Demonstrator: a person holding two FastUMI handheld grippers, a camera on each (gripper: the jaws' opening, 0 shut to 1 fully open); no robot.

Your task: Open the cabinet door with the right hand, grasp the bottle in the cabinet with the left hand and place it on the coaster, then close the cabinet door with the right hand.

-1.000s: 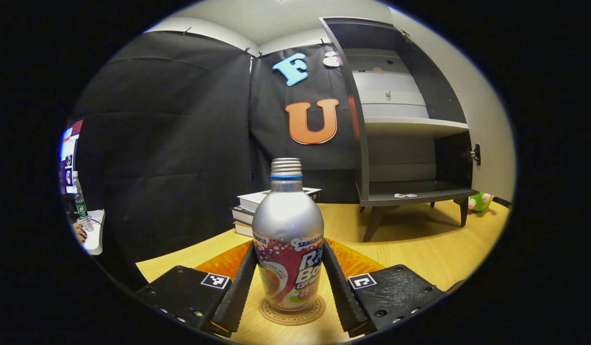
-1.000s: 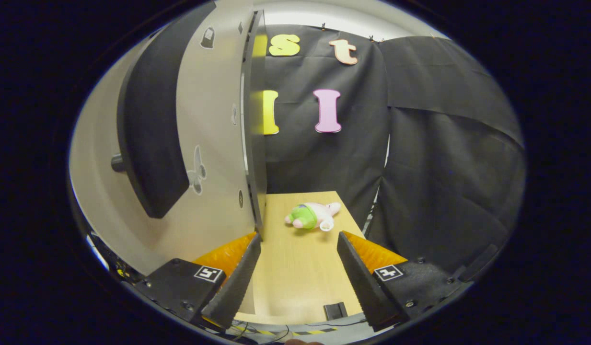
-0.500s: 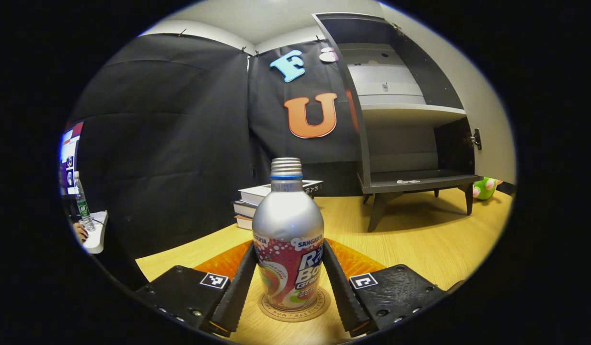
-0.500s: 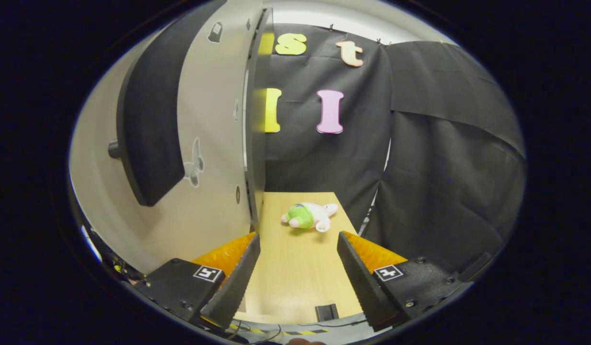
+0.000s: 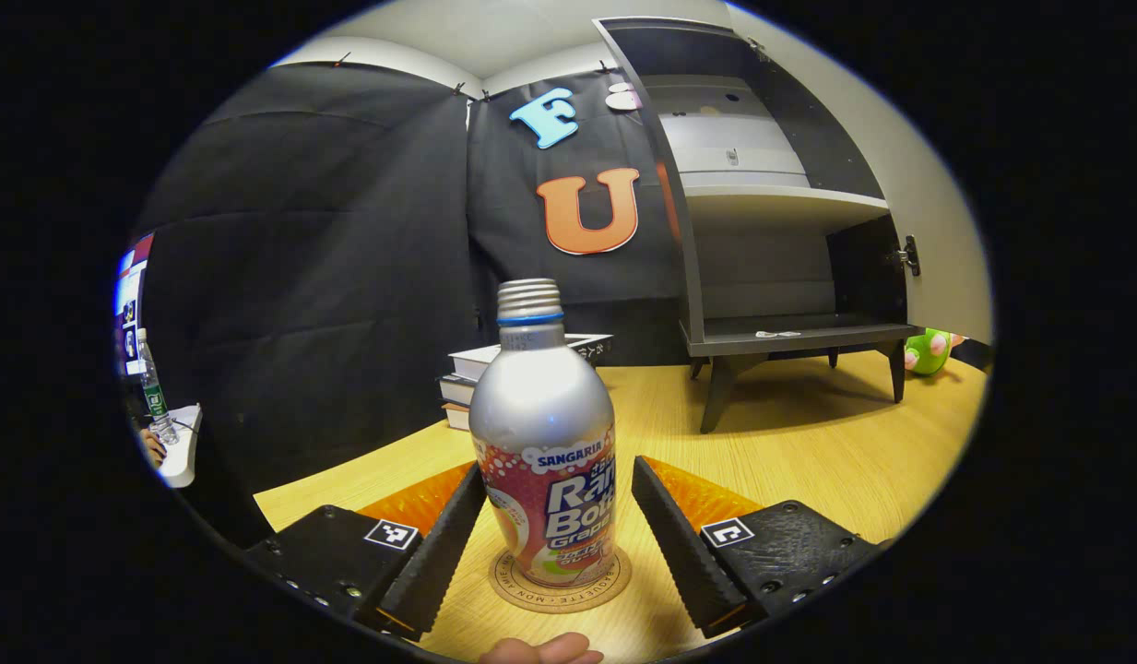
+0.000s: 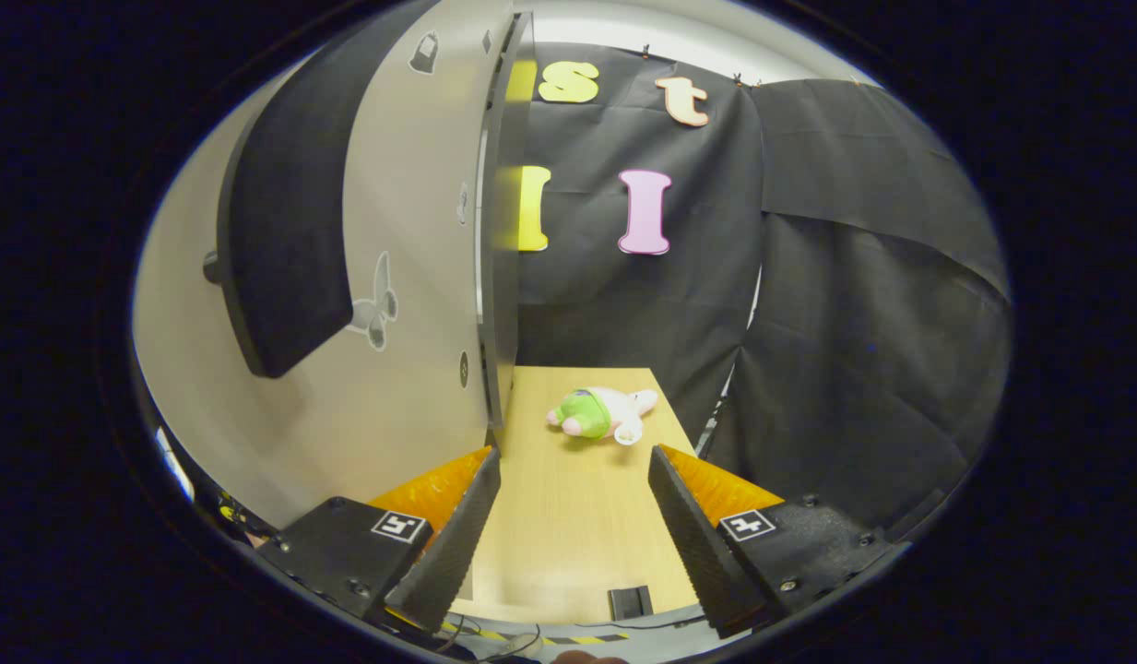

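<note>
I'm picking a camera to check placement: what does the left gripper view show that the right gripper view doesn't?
Left gripper view: the bottle upright on the coaster between the open fingers of the left gripper, stacked books, the cabinet shelves. Right gripper view: the cabinet door from outside, beside the open right gripper. Both: the table and plush toy.

You've got one bottle [image 5: 545, 443] on one coaster [image 5: 559, 583], one cabinet [image 5: 780, 212], three stacked books [image 5: 480, 383], one plush toy [image 6: 600, 413], and two grippers, left [image 5: 554, 535] and right [image 6: 573, 530].
</note>
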